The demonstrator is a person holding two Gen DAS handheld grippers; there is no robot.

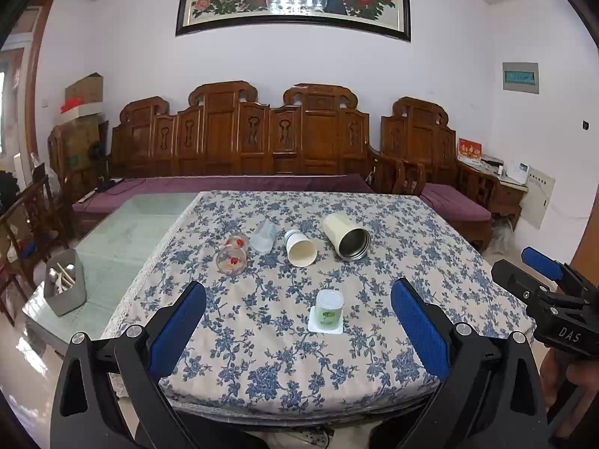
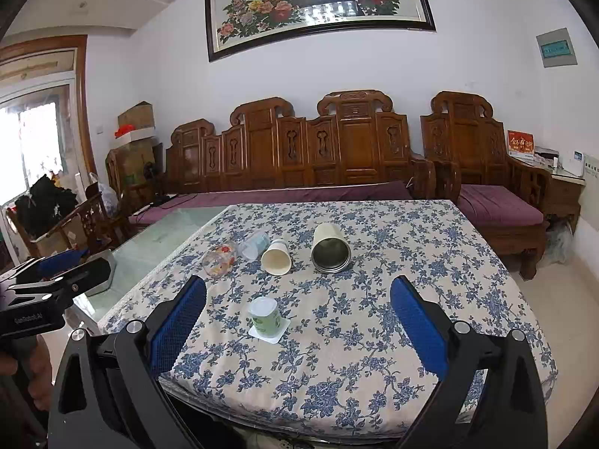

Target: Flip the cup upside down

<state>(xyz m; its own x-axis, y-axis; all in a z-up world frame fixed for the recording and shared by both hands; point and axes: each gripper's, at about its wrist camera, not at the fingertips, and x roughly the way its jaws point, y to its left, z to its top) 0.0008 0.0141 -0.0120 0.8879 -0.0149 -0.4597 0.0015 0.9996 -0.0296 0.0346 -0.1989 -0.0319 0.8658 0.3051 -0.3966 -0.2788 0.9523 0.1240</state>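
Both tongs, the left tongs (image 1: 298,316) and the right tongs (image 2: 298,316), hang spread wide and empty over the near edge of the tabletop (image 1: 262,366), well short of everything on it. The nearest cup, a small green-labelled plastic pot (image 1: 328,308), already stands mouth down on its square rim. Farther back four cups lie on their sides in a row: a glass tumbler (image 1: 233,253), a clear plastic cup (image 1: 264,237), a white paper cup (image 1: 299,249) and a cream steel mug (image 1: 346,236). The paper cup looks light and crushable, so I would pinch it gently across mid-body. The steel mug seems stiffer, heavier and slippery, and the glass fragile.
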